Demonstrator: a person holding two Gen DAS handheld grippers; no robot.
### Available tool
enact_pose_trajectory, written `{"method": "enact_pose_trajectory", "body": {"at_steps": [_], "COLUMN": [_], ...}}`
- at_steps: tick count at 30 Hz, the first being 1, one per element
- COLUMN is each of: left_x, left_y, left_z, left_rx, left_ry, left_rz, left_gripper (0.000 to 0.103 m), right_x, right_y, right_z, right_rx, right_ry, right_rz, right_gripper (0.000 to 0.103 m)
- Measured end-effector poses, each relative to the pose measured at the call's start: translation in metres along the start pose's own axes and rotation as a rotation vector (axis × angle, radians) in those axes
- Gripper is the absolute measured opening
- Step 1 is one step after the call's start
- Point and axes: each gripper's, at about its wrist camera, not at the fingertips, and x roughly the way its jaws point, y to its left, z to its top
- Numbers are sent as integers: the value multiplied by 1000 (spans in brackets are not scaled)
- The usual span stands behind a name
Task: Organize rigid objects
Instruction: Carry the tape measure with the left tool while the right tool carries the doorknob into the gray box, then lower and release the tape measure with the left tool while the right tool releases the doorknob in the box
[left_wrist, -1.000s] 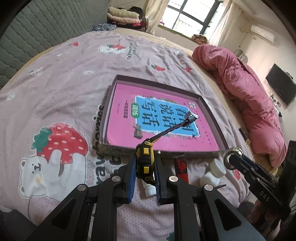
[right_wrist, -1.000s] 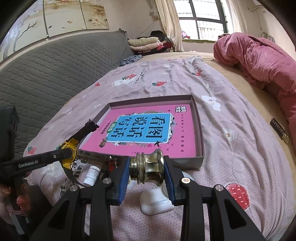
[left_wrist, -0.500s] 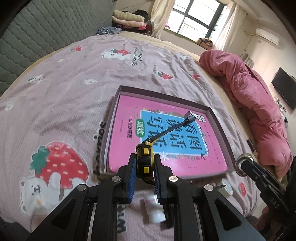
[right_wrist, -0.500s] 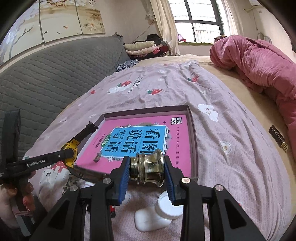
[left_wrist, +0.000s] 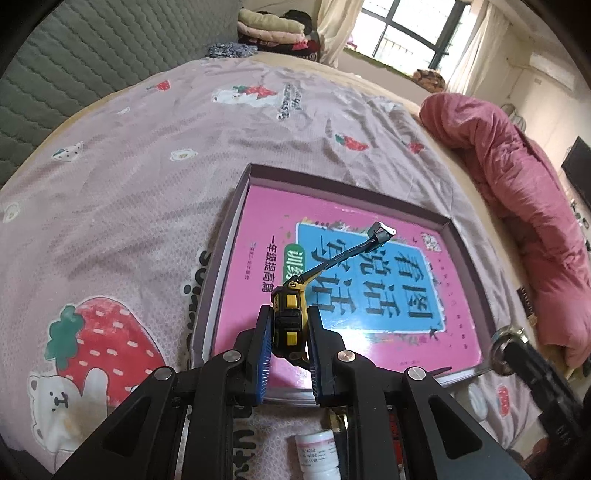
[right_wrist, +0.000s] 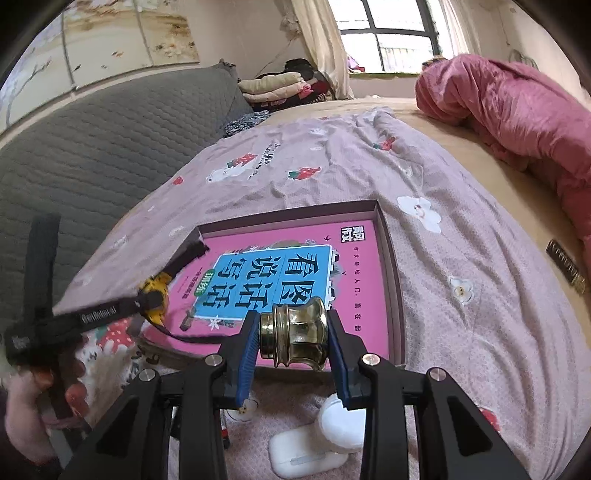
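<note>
My left gripper (left_wrist: 290, 314) is shut on a yellow and black tape measure (left_wrist: 289, 326), whose black strap (left_wrist: 347, 254) sticks out up and to the right. It hangs over the near left part of a pink book (left_wrist: 332, 229) that lies in a shallow dark box (left_wrist: 236, 206) on the bed. My right gripper (right_wrist: 293, 325) is shut on a brass knob (right_wrist: 295, 339) just above the near edge of the same box (right_wrist: 391, 258). The right wrist view also shows the tape measure (right_wrist: 157, 291) at the left, over the book's (right_wrist: 365, 295) corner.
A white pill bottle (left_wrist: 317, 454) lies under the left gripper. A white earbud case (right_wrist: 306, 458) and a round white jar (right_wrist: 340, 421) lie before the box. A pink duvet (left_wrist: 517, 184) is bunched at the right, a grey headboard (right_wrist: 92, 147) at the left. A hand (right_wrist: 26, 406) holds the left gripper.
Both grippers have moved forward, from in front of the box to over its near edge and the book. The left one moved further. Both grips are unchanged.
</note>
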Motion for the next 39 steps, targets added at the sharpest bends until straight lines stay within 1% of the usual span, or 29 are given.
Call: {"method": "enact_pose_trajectory", "body": {"at_steps": [3, 15, 19, 24, 29, 33, 35, 39], "left_x": [6, 17, 15, 13, 11, 10, 10, 10], "left_y": [-1, -1, -1, 3, 6, 8, 8, 9], "left_z": [-2, -10, -11, -12, -13, -15, -15, -15], "left_rx": [12, 48, 69, 67, 60, 56, 56, 50], "left_ry": [9, 39, 28, 34, 37, 40, 41, 46], "left_rz": [11, 18, 56, 59, 59, 54, 54, 49], "left_gripper": [18, 18, 18, 18, 18, 18, 18, 18], "right_x": [4, 21, 26, 37, 46, 46, 48, 48], "right_y": [-4, -1, -3, -5, -16, -26, -30, -34], "right_z": [2, -2, -1, -1, -4, -4, -3, -1], "right_rx": [23, 0, -23, -63, -3, 57, 72, 78], "right_ry": [4, 44, 53, 96, 142, 144, 164, 167], "right_rz": [7, -8, -40, -114, -101, -77, -103, -162], "right_gripper": [35, 35, 35, 35, 35, 35, 35, 35]}}
